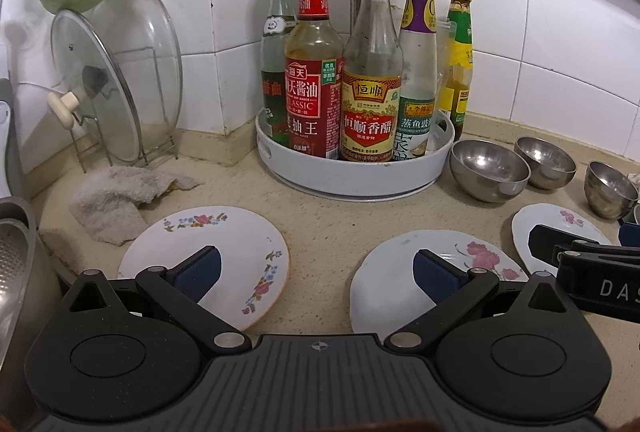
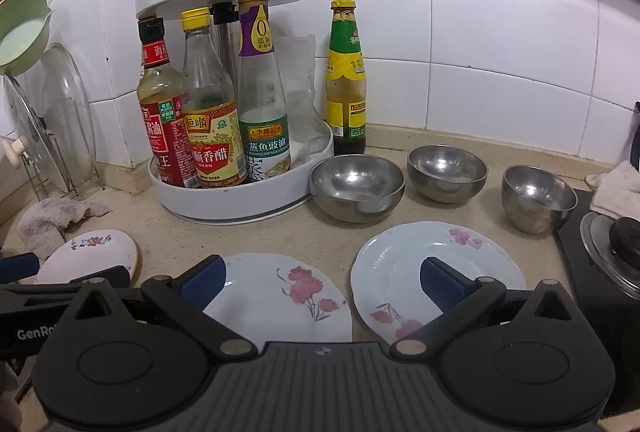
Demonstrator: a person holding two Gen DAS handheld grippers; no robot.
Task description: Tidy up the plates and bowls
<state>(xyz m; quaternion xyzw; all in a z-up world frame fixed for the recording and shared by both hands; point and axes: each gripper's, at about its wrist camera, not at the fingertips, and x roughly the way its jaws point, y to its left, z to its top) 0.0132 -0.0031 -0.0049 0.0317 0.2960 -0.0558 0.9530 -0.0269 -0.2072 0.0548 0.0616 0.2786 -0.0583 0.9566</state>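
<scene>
Both your left gripper (image 1: 316, 272) and right gripper (image 2: 320, 284) hover released above three floral plates (image 2: 276, 296) low in frame, three steel bowls (image 2: 357, 185) spread mid-right behind them, unstacked, probably because sorting has not begun.

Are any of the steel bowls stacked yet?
No: all three steel bowls sit apart on the counter, none nested.

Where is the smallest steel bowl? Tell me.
In the right wrist view the smallest steel bowl stands far right on the counter, last in the row of three bowls, right of the middle bowl and beside the stove.
</scene>
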